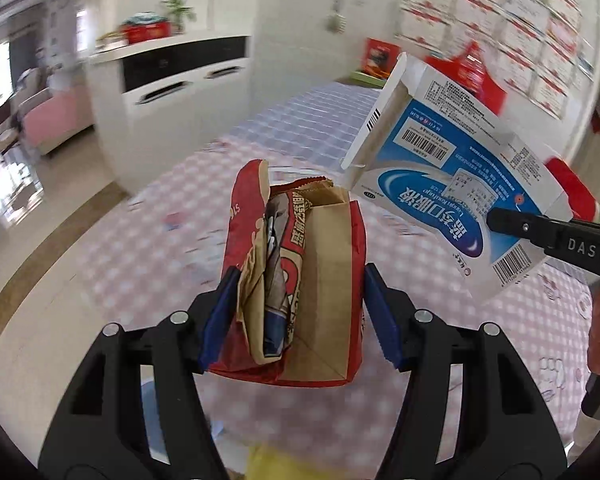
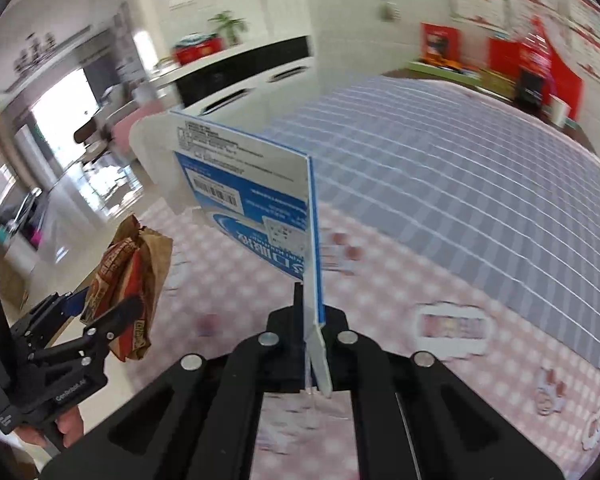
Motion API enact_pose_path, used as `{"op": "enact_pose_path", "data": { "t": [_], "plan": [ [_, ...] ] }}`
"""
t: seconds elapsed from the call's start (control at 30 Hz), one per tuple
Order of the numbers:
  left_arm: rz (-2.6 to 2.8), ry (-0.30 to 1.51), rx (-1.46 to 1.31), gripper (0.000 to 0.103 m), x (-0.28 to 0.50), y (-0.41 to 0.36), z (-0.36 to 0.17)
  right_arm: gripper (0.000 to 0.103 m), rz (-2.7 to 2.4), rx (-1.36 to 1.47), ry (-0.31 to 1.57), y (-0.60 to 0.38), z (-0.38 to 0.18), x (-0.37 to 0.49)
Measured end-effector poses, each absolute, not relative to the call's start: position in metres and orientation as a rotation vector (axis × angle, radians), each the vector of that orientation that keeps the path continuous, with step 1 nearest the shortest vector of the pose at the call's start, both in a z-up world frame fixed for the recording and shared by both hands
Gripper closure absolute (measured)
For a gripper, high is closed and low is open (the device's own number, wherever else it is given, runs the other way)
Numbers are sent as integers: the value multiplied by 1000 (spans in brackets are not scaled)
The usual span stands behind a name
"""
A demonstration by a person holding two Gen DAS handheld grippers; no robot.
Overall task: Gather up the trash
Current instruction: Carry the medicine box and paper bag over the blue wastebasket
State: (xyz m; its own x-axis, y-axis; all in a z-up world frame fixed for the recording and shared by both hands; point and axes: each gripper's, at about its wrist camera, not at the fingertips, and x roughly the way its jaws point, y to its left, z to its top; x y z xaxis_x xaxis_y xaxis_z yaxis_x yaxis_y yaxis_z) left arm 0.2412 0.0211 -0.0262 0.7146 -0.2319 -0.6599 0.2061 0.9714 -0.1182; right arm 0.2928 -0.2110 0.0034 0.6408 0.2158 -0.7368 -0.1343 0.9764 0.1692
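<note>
The left tongs (image 1: 300, 316) clamped a paper bag (image 1: 300, 280) at frame centre. The right tongs (image 2: 312, 320) pinched a flattened box (image 2: 252, 200) by one thin edge above the worktop (image 2: 420, 260); it could pivot and slip free.

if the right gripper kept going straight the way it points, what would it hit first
Probably the pink checked tablecloth, just beyond the flattened blue and white cardboard box that the right gripper clamps; depth is unclear.
</note>
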Motion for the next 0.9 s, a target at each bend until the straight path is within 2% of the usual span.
{"op": "enact_pose_path", "data": {
  "t": [0.53,0.9],
  "plan": [
    [187,699,-192,42,155,221,-26,100,609,-104,872,35,9,291],
    [351,733,-257,42,115,293,-49,100,741,-210,928,141,-23,260]
  ]
}}
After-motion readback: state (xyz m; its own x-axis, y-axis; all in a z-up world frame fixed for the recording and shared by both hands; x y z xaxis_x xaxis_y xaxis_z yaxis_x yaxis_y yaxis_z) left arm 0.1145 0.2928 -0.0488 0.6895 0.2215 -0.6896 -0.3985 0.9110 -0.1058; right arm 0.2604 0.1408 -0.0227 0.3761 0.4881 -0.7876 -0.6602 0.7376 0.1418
